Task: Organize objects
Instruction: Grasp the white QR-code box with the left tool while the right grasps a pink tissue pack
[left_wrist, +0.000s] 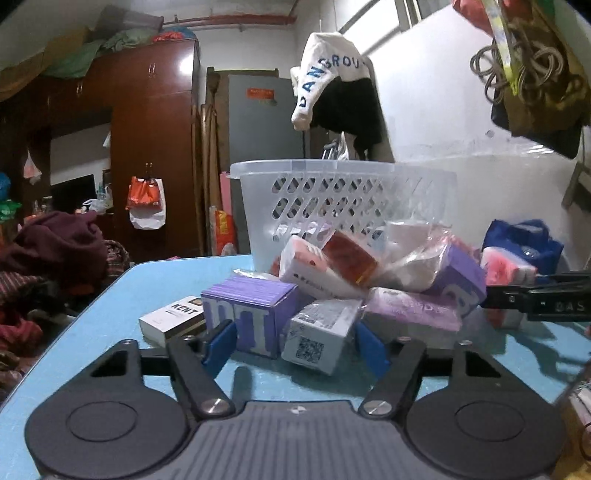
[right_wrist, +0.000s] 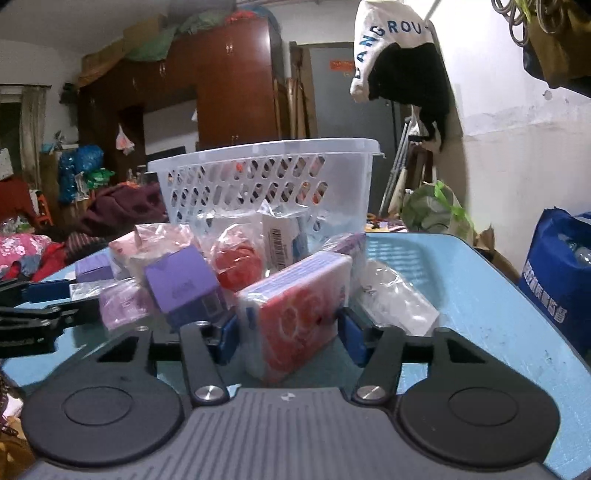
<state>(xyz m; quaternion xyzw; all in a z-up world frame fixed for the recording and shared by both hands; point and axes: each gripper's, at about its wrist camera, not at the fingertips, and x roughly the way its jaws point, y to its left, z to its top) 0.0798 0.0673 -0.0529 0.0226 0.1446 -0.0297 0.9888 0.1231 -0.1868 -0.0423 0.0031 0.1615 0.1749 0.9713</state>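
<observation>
A pile of small packets lies on the light blue table (left_wrist: 110, 302) in front of a clear plastic basket (left_wrist: 343, 173). My left gripper (left_wrist: 295, 345) is open. A white box with a QR code (left_wrist: 317, 332) sits between its blue pads, and a purple box (left_wrist: 255, 314) stands at the left fingertip. A white KENT pack (left_wrist: 173, 317) lies left of that. My right gripper (right_wrist: 288, 332) is shut on a red and pink tissue pack (right_wrist: 295, 317) standing on the table (right_wrist: 461, 295). The basket (right_wrist: 258, 147) is behind the pile.
The other gripper shows in each view: the right one (left_wrist: 535, 295) at the right edge, the left one (right_wrist: 37, 310) at the left edge. A blue bag (right_wrist: 554, 280) stands off the table's right. Clothes are heaped to the left, and a wardrobe stands beyond.
</observation>
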